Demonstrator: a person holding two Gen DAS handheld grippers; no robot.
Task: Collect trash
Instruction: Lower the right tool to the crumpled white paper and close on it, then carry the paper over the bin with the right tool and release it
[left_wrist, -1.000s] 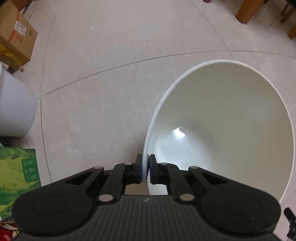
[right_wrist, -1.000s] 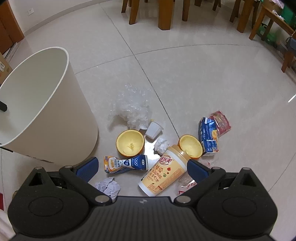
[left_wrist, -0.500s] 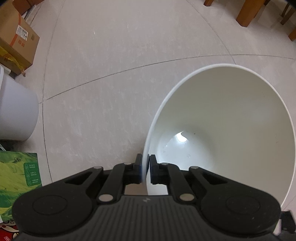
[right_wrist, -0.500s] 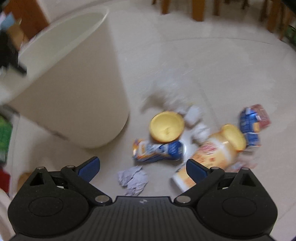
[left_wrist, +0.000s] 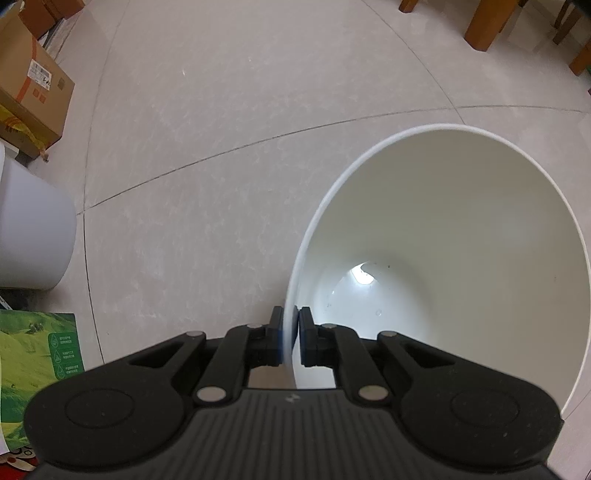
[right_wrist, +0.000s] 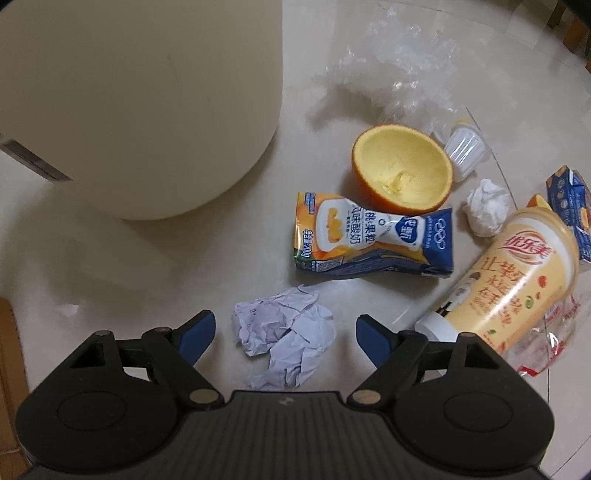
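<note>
My left gripper (left_wrist: 289, 338) is shut on the rim of the white trash bin (left_wrist: 461, 229), which tilts and shows its bare inside. In the right wrist view the bin (right_wrist: 140, 103) fills the upper left. My right gripper (right_wrist: 285, 334) is open, its blue-tipped fingers on either side of a crumpled white paper (right_wrist: 286, 341) on the floor. Beyond it lie a squashed yogurt carton (right_wrist: 369, 236), an orange peel half (right_wrist: 402, 171), a yellow milk-tea cup (right_wrist: 506, 280) on its side, a tissue ball (right_wrist: 487, 212), a small clear cup (right_wrist: 467, 151) and crumpled clear plastic (right_wrist: 399, 77).
A blue juice carton (right_wrist: 570, 206) and a clear wrapper (right_wrist: 546, 339) lie at the right. In the left wrist view, a cardboard box (left_wrist: 29, 96), a white container (left_wrist: 29, 229) and a green box (left_wrist: 33, 365) stand at the left; wooden furniture legs (left_wrist: 487, 22) stand far right.
My right gripper has dropped low and forward until its open fingers straddle the crumpled paper. The left gripper has kept its hold on the bin rim, and the view has shifted slightly.
</note>
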